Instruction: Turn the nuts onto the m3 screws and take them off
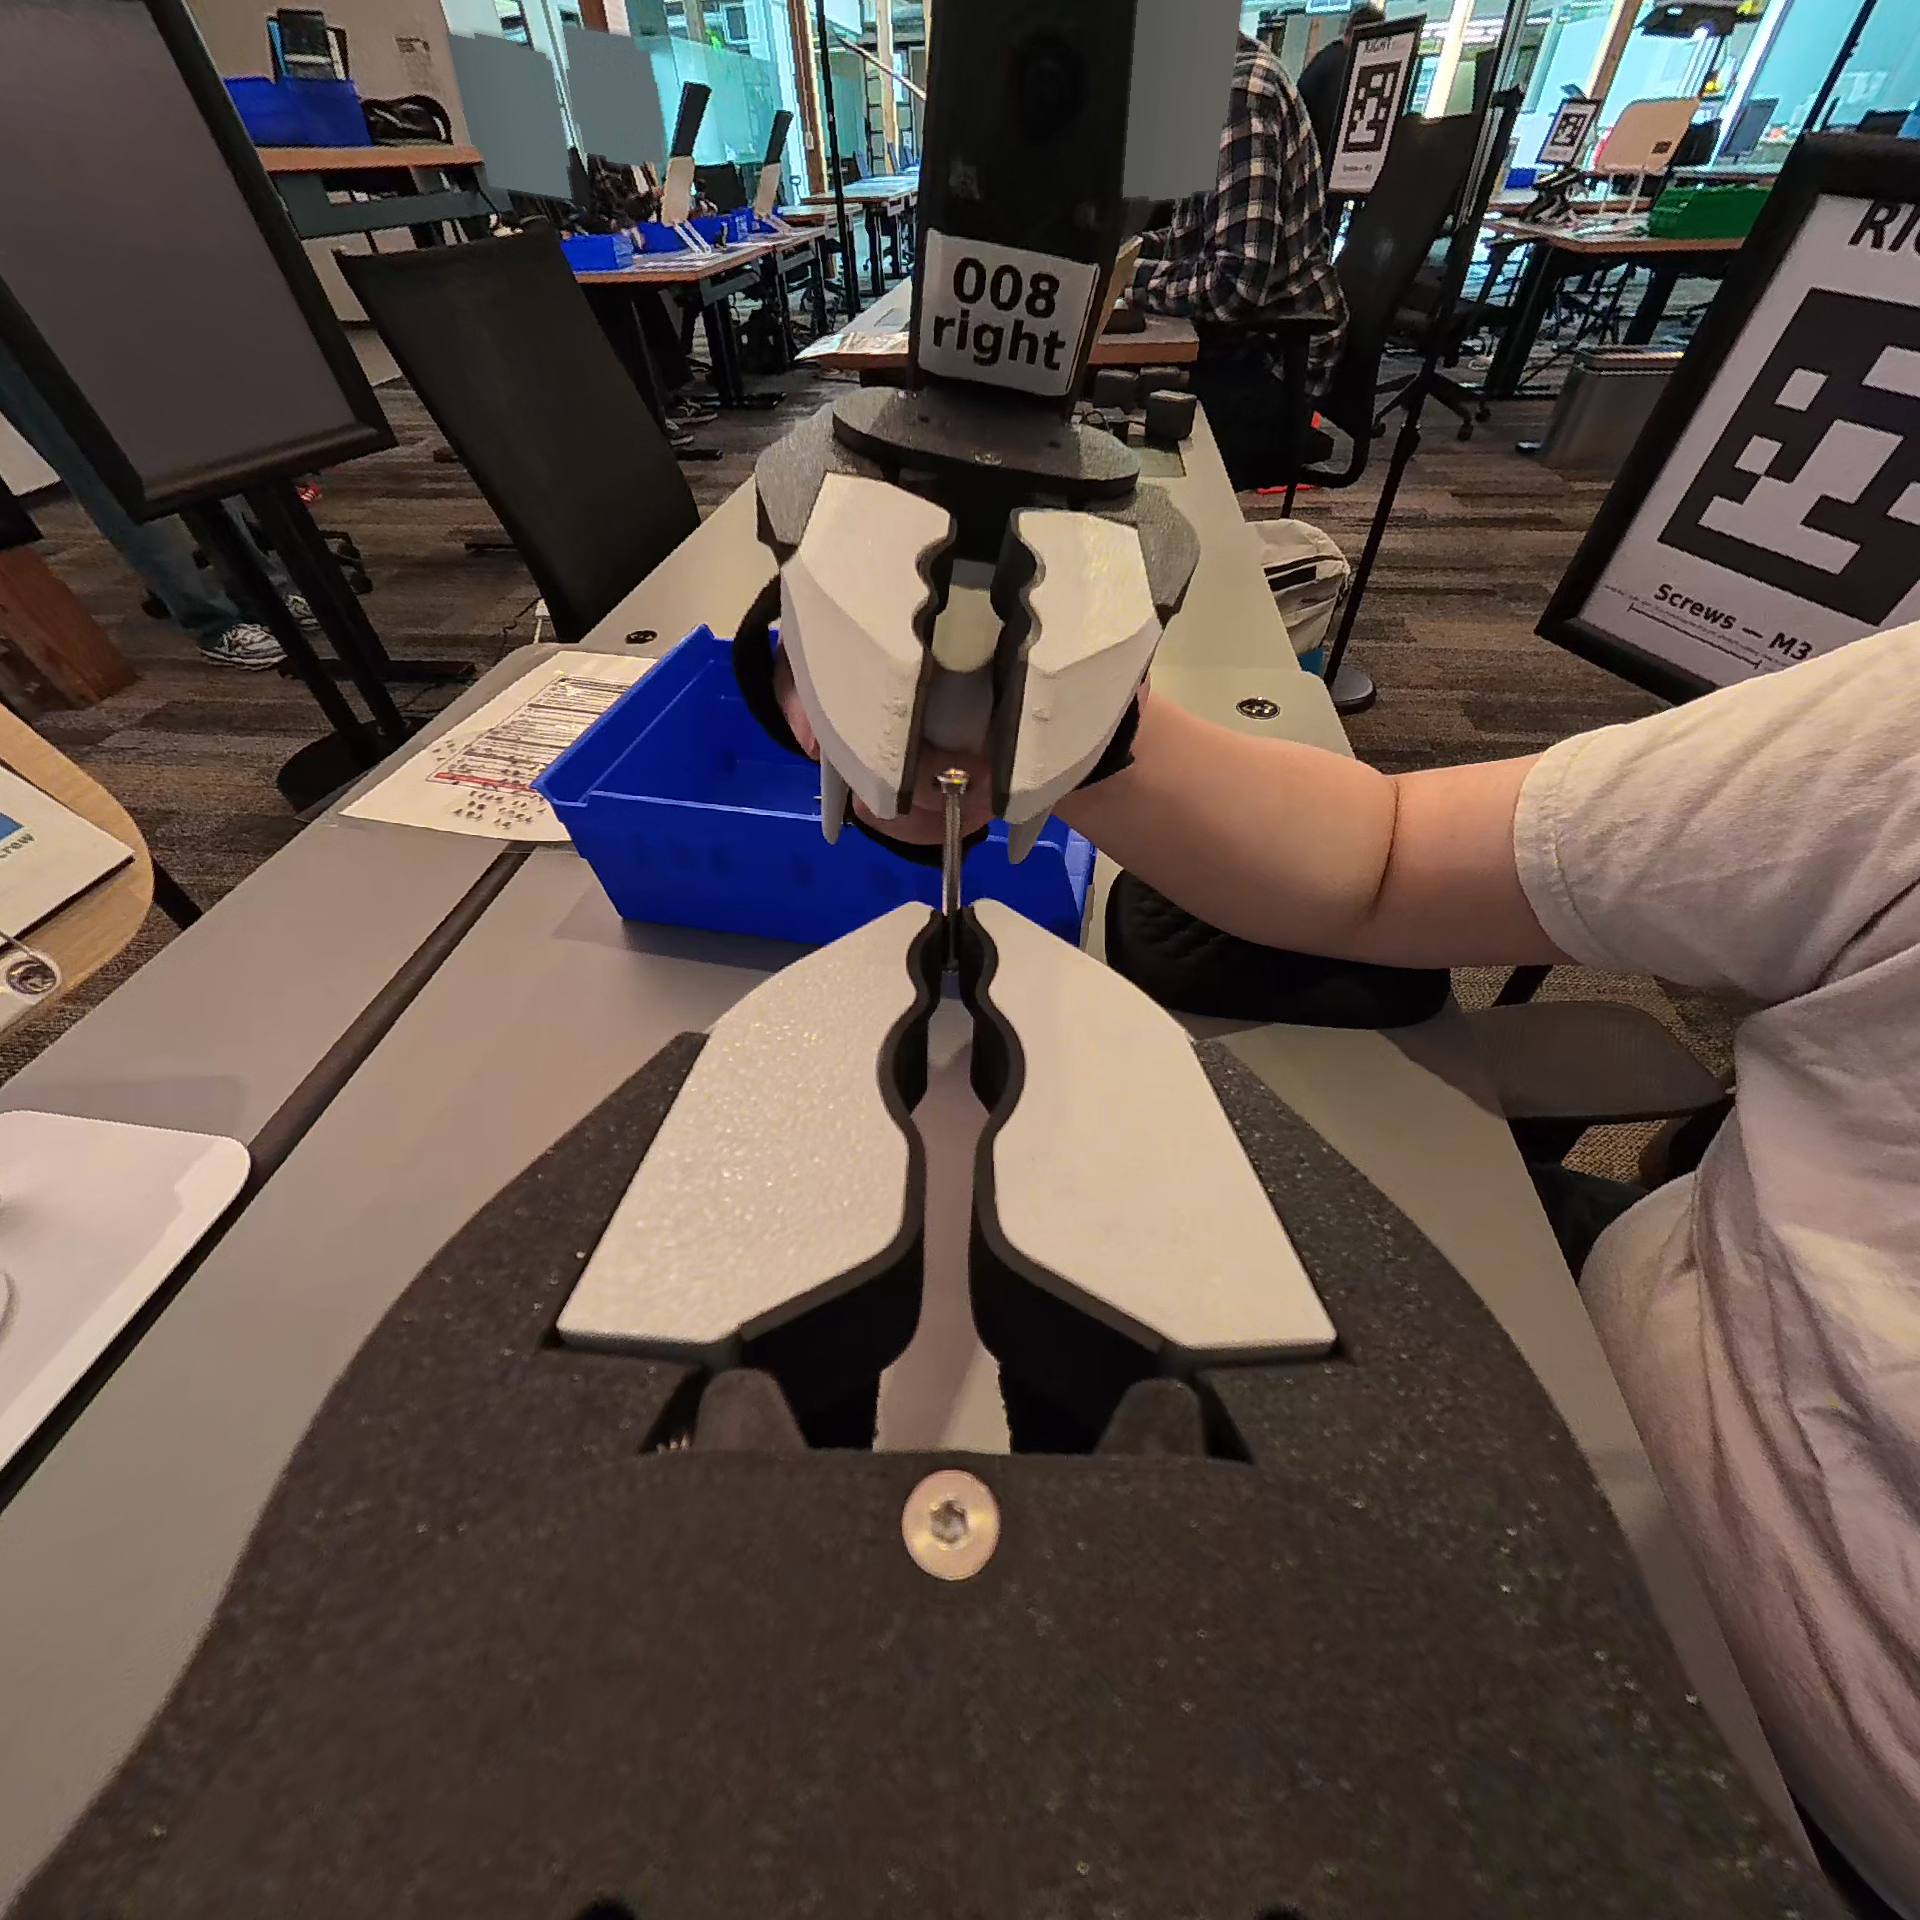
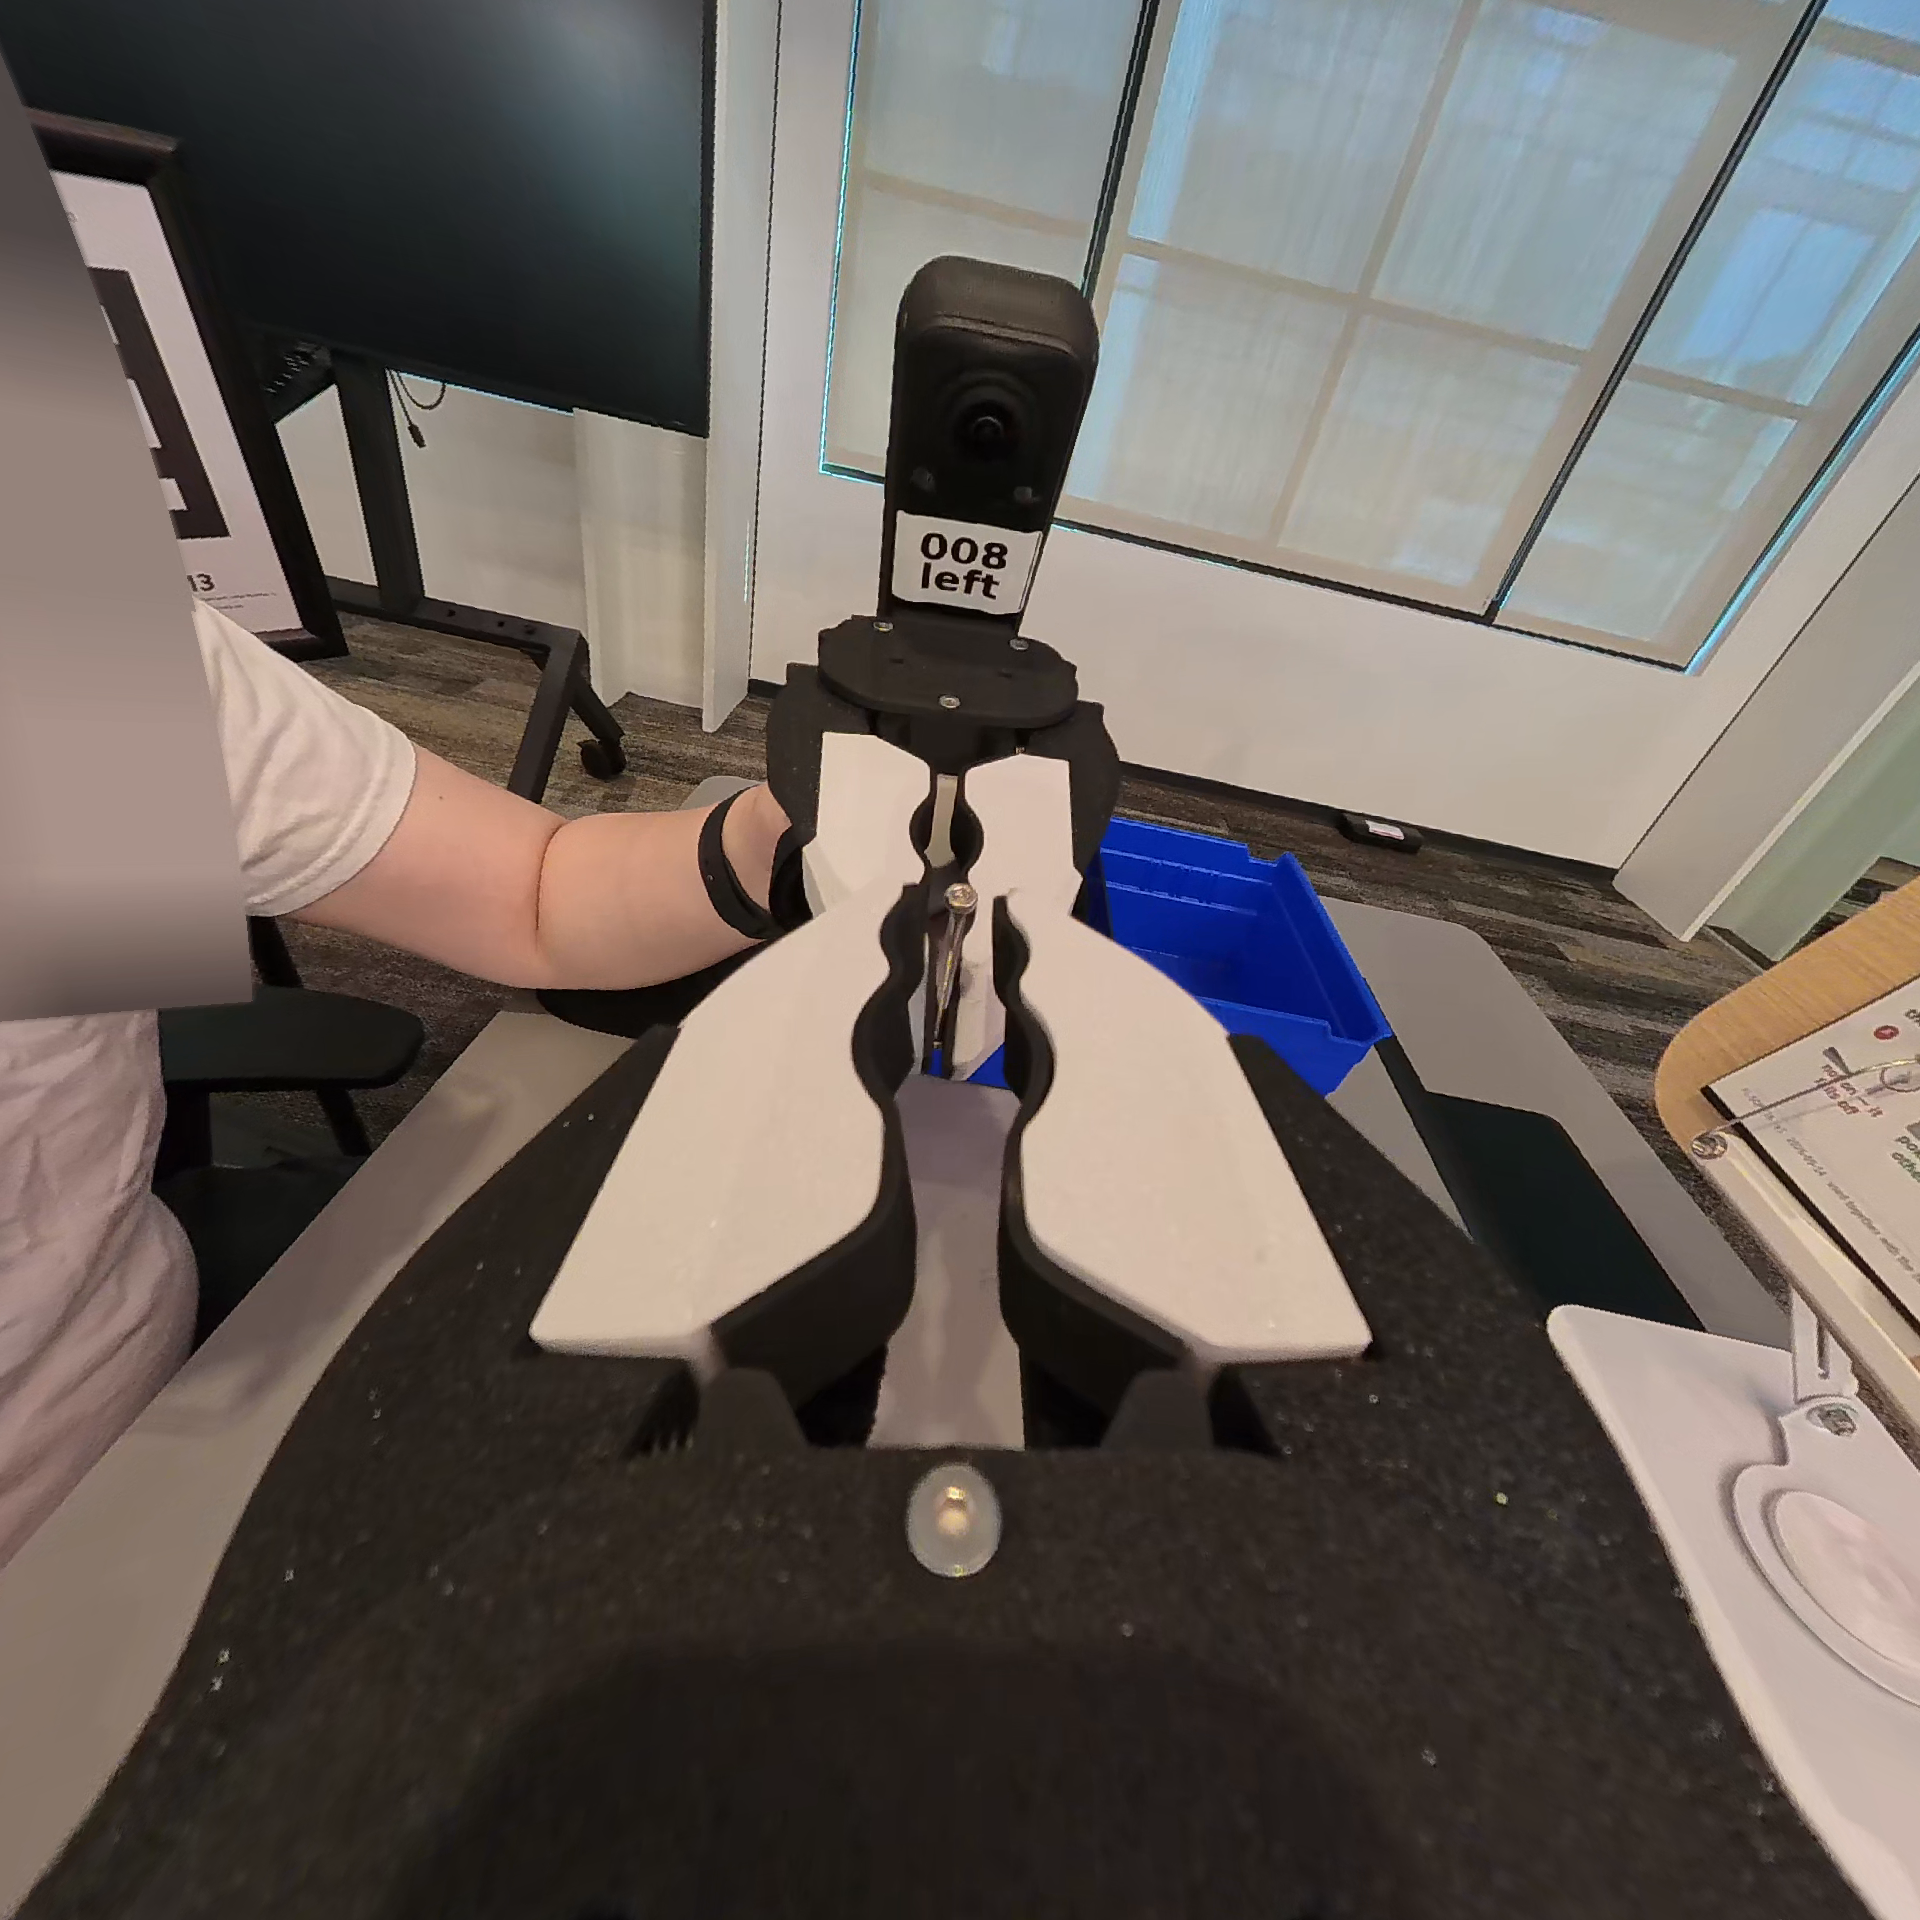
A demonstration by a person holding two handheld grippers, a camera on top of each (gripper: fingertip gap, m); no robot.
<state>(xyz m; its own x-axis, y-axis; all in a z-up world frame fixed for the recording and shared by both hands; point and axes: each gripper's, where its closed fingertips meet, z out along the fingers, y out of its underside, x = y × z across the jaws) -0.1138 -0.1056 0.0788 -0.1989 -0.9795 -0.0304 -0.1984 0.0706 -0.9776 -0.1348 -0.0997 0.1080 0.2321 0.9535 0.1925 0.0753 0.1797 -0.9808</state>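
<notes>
left tongs (image 1: 948,920) closed to a hairline at the tips, pinching the lower end of a thin steel screw (image 1: 950,862); shaft standing up toward 12 o'clock, small round head on top. gripped end buried between the wavy black pads, so not clear how much thread sits inside. no nut made out on the shaft; too small and glary to tell.

right tongs (image 2: 948,940) slightly parted at the tips, flanking the same screw (image 2: 948,961) without plainly clamping it; contact hard to judge, since the shaft blurs against a white finger behind. in the left view, right tongs (image 1: 951,800) hanging nose-down at 12 o'clock, head of the screw just inside the gap, a hand half hidden behind.

fingers (image 1: 790,1143) flat, matte, pale grey, finely speckled, edged in scalloped black rubber; set in coarse black foam-textured bodies, each cut off by the frame bottom.

blue bin (image 1: 717,800) of glossy plastic behind the tongs at 11 o'clock, inside ribbed, contents not visible, near wall blocked by the tongs. smooth grey bench (image 1: 343,1039) beneath. printed sheet (image 1: 520,738) at 10 o'clock, print too fine to make out. bare forearm (image 1: 1330,862) entering from 3 o'clock, white sleeve cropped at the edge. framed marker board (image 1: 1787,447) at 2 o'clock, half cut off.
</notes>
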